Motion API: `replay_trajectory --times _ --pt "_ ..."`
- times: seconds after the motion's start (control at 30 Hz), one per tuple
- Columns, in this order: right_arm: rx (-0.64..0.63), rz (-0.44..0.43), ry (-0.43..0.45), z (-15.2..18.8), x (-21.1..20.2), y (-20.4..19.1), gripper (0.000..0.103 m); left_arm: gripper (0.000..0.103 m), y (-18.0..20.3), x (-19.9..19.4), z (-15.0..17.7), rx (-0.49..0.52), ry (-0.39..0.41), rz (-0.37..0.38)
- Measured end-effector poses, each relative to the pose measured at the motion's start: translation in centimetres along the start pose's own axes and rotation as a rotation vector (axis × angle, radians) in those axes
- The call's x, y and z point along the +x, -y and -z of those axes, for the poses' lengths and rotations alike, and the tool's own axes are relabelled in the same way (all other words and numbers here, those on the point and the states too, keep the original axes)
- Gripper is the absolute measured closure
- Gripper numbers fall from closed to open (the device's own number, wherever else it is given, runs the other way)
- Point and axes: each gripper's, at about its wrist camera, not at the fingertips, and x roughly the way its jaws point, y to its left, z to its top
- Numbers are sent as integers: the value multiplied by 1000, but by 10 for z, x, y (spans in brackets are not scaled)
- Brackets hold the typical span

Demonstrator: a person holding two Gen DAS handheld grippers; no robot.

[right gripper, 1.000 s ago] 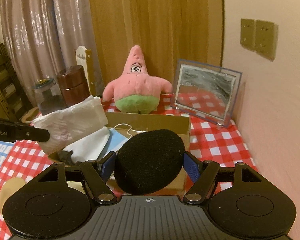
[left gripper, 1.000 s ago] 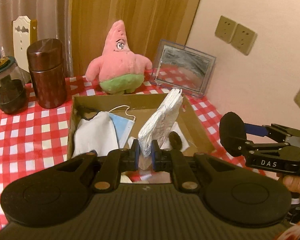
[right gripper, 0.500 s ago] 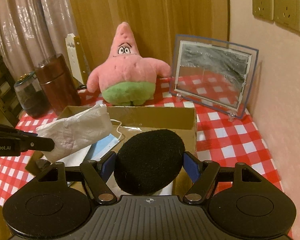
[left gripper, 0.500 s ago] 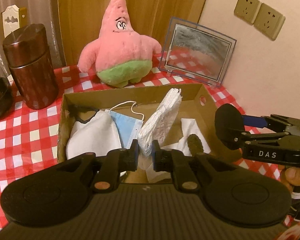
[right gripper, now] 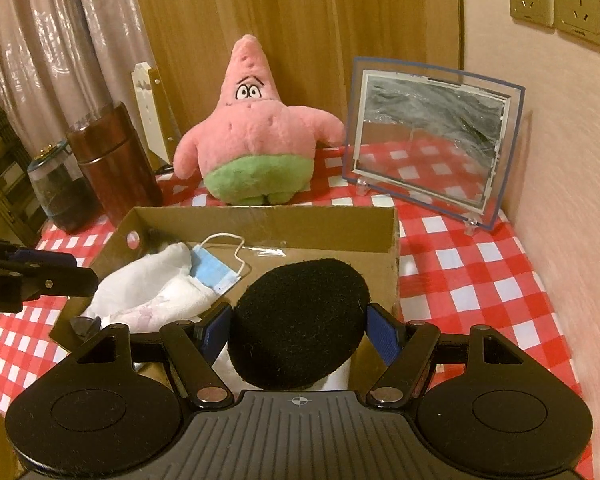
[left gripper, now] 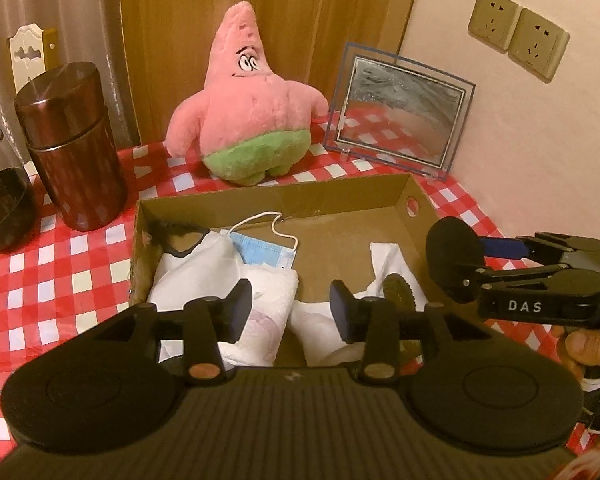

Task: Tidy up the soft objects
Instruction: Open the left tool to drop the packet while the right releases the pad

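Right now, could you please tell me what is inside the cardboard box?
Inside the cardboard box lie a white cloth bag, a blue face mask, a white folded pad, white tissue and a dark brush-like item. Anything beneath them is covered.

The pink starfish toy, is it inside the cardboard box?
No, the pink starfish toy stands on the checkered tablecloth behind the cardboard box, outside its back wall.

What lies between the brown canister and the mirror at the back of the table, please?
The pink starfish plush stands between the brown canister and the mirror, apart from both, behind the cardboard box. Both wrist views show it.
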Motion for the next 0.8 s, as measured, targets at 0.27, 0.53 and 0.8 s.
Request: replay_trajectory --times 0.27,0.53,0.8 --pt "12 -12 16 -5 2 0 31 64 -2 -7 -1 -16 13 2" --pt "44 -20 30 -7 0 5 14 53 -6 -15 2 -28 32 -6" --pt "53 -14 37 1 -27 3 14 52 -8 -42 8 -39 66 -8"
